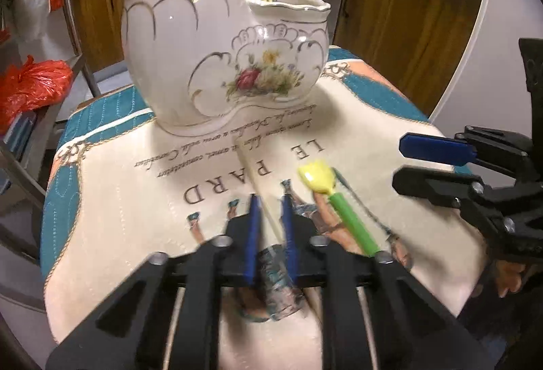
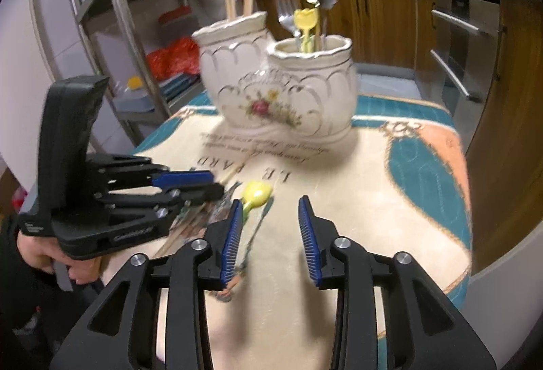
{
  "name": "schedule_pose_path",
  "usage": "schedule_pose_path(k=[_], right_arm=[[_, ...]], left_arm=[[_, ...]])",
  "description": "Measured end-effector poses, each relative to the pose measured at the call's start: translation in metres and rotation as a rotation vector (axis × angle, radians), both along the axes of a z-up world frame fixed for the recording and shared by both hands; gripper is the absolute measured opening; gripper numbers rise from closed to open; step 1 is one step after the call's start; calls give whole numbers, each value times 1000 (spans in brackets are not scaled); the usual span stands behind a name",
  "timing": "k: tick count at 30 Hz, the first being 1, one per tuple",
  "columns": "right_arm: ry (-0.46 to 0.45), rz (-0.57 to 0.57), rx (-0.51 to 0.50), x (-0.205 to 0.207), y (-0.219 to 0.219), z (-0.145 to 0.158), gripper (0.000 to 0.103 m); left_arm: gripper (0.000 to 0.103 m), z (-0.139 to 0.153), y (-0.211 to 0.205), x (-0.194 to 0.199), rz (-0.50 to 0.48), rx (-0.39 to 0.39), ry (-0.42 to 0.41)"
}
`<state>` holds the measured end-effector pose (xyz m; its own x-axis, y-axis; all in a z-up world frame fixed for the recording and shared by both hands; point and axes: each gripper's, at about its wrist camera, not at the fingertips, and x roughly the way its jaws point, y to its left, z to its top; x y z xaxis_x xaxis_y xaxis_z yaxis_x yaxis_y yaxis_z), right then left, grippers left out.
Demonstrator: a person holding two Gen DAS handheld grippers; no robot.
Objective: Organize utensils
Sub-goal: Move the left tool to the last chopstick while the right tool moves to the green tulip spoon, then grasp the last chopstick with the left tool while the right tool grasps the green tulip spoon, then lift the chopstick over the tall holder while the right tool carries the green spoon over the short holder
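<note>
Left wrist view, risk: the left gripper (image 1: 269, 217) has its jaws almost together on a thin pale stick; it could slip out, since the grip is near one end.
Left wrist view, flower pick: the yellow-and-green flower pick (image 1: 334, 200) lies on the bench near the front edge, right of the left gripper.
Right wrist view, risk: the right gripper (image 2: 271, 234) has its jaws apart with nothing held; it could bump the pick off the bench.
Right wrist view, holder: the white flowered holder (image 2: 278, 92) stands near the far edge.
</note>
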<state>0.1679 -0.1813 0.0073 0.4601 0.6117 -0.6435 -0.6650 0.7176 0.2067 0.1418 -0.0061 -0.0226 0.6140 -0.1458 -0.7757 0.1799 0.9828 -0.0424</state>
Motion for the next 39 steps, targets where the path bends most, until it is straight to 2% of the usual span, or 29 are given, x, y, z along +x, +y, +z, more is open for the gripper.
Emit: schedule_pose_path(k=[2,8,12,16,19,22,27,33,39], right_arm=[[21,22,-10,-2,5,-2,40],[72,73,-73,-1,26,-9,43],[87,116,-167,4,44,-14,43],[120,171,-228,12,48,-11,16],[163,245,-301,22,45,-8,11],[194,300,-403,29,41,-5,10],[231,343,-599,40,44,-3,10],[299,385,-735,46,63,-5,12],[329,417,-829,50,84,-6,12]], left_arm=[[5,1,4,-1,3,9,10],[5,2,21,-7,11,38,28],[5,5,33,-11,-12,71,60],[5,7,45,-11,-33,78,103],[5,9,59,-5,-40,35,169],[5,11,66,-1,-62,31,218],[6,12,67,9,-117,69,330],[6,13,58,24,-147,134,426],[6,11,45,31,-179,225,498]])
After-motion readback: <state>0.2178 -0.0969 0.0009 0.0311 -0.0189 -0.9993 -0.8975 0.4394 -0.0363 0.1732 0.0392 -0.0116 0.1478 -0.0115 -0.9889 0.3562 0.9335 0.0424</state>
